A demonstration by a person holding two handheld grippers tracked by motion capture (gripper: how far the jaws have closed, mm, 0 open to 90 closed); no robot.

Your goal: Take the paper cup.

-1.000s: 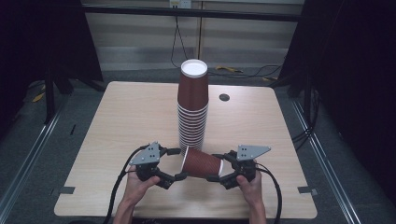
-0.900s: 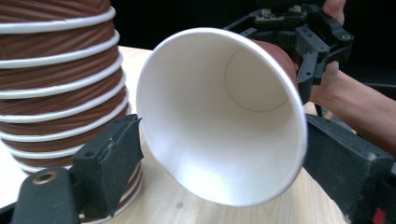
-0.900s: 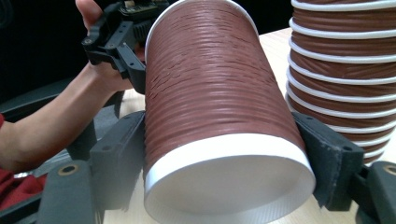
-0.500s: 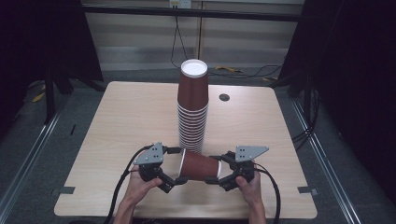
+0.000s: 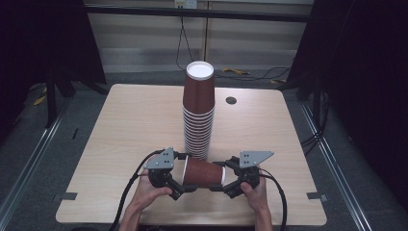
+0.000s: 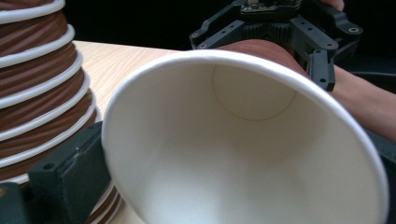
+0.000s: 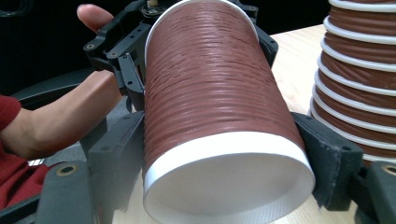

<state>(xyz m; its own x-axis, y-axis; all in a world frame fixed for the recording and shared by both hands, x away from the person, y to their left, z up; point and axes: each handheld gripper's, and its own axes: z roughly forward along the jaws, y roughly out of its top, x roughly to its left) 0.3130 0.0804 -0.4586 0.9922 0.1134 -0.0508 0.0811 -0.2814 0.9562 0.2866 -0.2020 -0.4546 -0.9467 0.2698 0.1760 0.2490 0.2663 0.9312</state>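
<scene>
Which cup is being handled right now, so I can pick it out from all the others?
Start at the tall stack of brown cups in the middle of the table. Just in front of its base, one brown paper cup lies between the left gripper and the right gripper. It alone lies sideways, apart from the stack.

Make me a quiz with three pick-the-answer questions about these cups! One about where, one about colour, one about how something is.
1. Where does the tall cup stack stand?
A) on the floor
B) near the middle of the table
C) at the table's front-left corner

2. What colour is the single cup on the outside?
A) brown
B) blue
C) green

3. How is the single cup?
A) standing upright
B) crushed flat
C) lying sideways

Answers:
1. B, the stack rises from the middle of the tabletop.
2. A, its ribbed wall is reddish brown.
3. C, the right tool grips its bottom end and its mouth points sideways.
</scene>
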